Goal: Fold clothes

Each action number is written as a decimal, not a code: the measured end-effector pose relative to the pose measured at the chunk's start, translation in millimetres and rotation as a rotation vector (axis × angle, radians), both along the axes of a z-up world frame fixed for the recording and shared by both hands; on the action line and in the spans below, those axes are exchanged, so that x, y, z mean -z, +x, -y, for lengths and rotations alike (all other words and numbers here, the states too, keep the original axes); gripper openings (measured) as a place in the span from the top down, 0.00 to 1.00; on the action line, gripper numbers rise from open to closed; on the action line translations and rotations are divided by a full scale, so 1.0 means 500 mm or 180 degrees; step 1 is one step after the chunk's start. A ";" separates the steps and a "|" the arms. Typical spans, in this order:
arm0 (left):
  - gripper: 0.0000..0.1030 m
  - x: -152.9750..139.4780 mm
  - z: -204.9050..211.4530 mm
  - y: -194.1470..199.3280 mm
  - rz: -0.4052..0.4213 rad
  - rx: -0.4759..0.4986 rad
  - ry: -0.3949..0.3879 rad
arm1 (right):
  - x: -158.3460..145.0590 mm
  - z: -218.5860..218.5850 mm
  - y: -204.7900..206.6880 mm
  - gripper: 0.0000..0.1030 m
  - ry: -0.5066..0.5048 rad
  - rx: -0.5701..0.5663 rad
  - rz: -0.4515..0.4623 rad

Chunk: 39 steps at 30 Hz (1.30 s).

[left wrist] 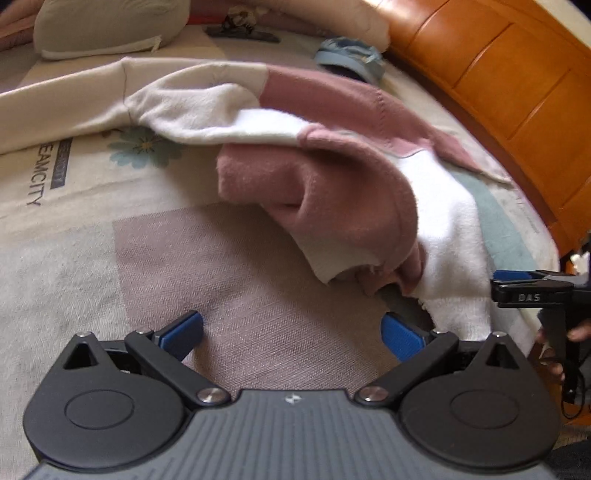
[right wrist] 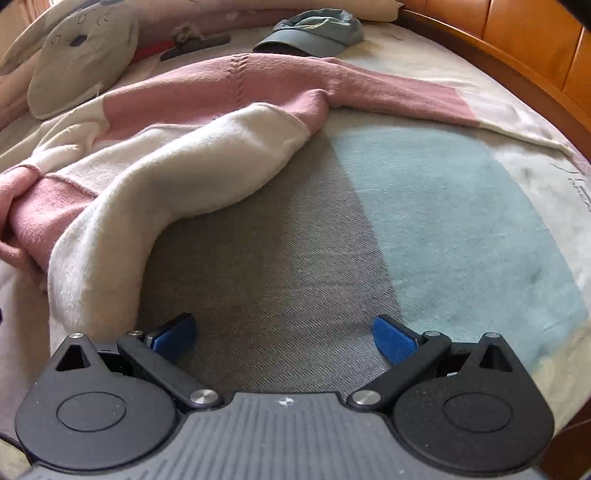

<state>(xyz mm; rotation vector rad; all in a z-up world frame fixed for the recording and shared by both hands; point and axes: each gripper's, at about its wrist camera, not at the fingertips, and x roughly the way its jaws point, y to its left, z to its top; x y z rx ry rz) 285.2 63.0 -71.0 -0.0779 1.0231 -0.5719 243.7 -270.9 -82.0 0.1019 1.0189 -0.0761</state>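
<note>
I see the pink-and-white sweater (left wrist: 325, 177) bunched mid-bed (right wrist: 295, 258) | left gripper (left wrist: 291, 332) wide, empty | right gripper (right wrist: 284, 334) wide, empty, ready to grab

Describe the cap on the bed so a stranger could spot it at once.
Start at the orange wooden headboard along the bed's far side. Just in front of it, beyond the pink and white sweater, lies a grey-blue cap with its brim pointing left. It is the only small, stiff, domed thing there; the grey pillow nearby is larger and soft.
</note>
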 end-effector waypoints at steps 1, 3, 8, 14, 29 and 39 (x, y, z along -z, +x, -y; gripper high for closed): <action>0.01 0.002 0.002 -0.003 0.0060 0.0087 0.0032 | 0.001 -0.001 -0.002 0.00 -0.0022 0.0018 0.0008; 0.01 0.006 0.011 -0.010 0.0199 0.0253 0.0143 | 0.002 -0.003 -0.007 0.00 -0.0063 0.0054 0.0022; 0.01 0.009 0.041 -0.020 0.0411 0.0427 0.0423 | -0.005 -0.002 0.000 0.00 -0.0036 0.0139 -0.0173; 0.01 -0.028 0.026 -0.006 0.0304 0.0227 0.0048 | -0.012 0.002 -0.015 0.00 -0.0022 0.0130 -0.0270; 0.02 -0.071 0.057 0.065 0.0255 -0.0481 0.0085 | -0.017 0.002 -0.038 0.00 -0.0042 0.0130 -0.0019; 0.02 -0.058 -0.120 0.062 0.0209 -0.1388 0.0752 | -0.014 0.009 -0.032 0.00 -0.0019 -0.0045 -0.0008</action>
